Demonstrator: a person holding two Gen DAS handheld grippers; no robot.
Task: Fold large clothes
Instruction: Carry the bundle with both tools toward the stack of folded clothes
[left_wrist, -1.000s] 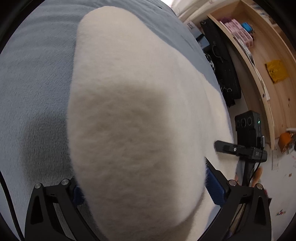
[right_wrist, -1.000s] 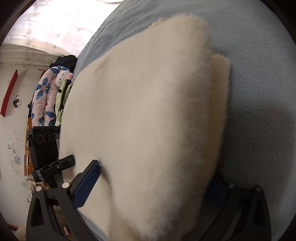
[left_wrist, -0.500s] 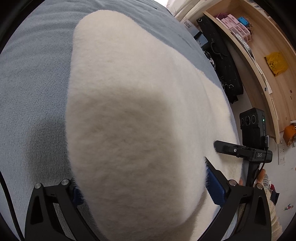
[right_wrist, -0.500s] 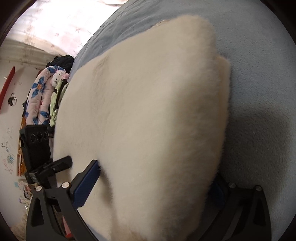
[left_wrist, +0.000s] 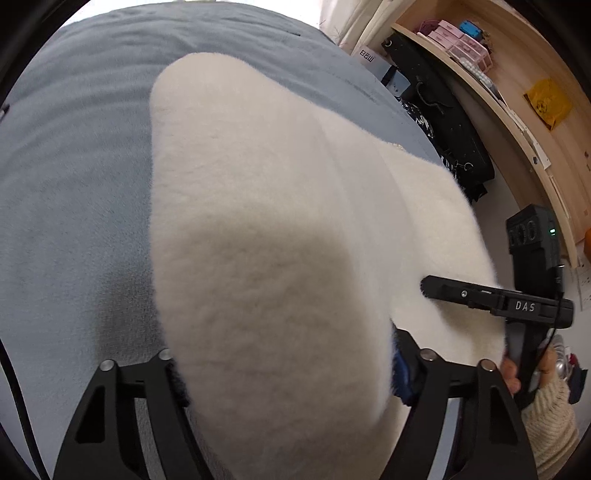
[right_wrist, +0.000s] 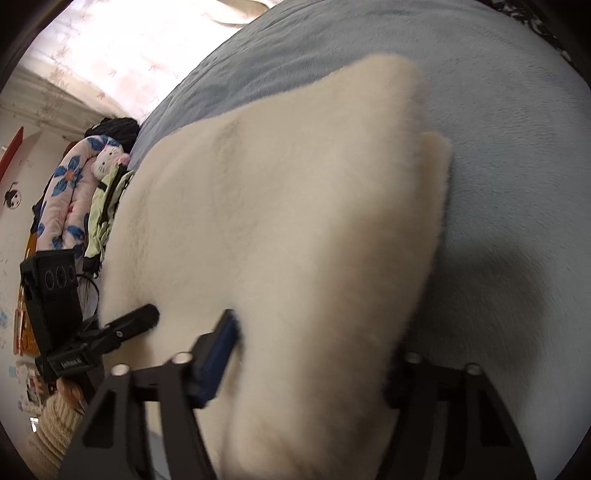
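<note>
Midway through the fold, a thick cream fleece garment (left_wrist: 266, 229) lies doubled on the grey-blue bed cover (left_wrist: 74, 147), its near edge bunched toward the bed's near side. The left gripper (left_wrist: 284, 373) and right gripper (right_wrist: 310, 354) each straddle a fat roll of that edge; their jaws have just been closing on it, and the pads appear to press the pile. A further fold and squaring up seem left.

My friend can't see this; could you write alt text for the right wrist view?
A fluffy cream garment, folded on a grey-blue blanket, fills the view with its near edge between the right tongs, which have just been closing.
</note>
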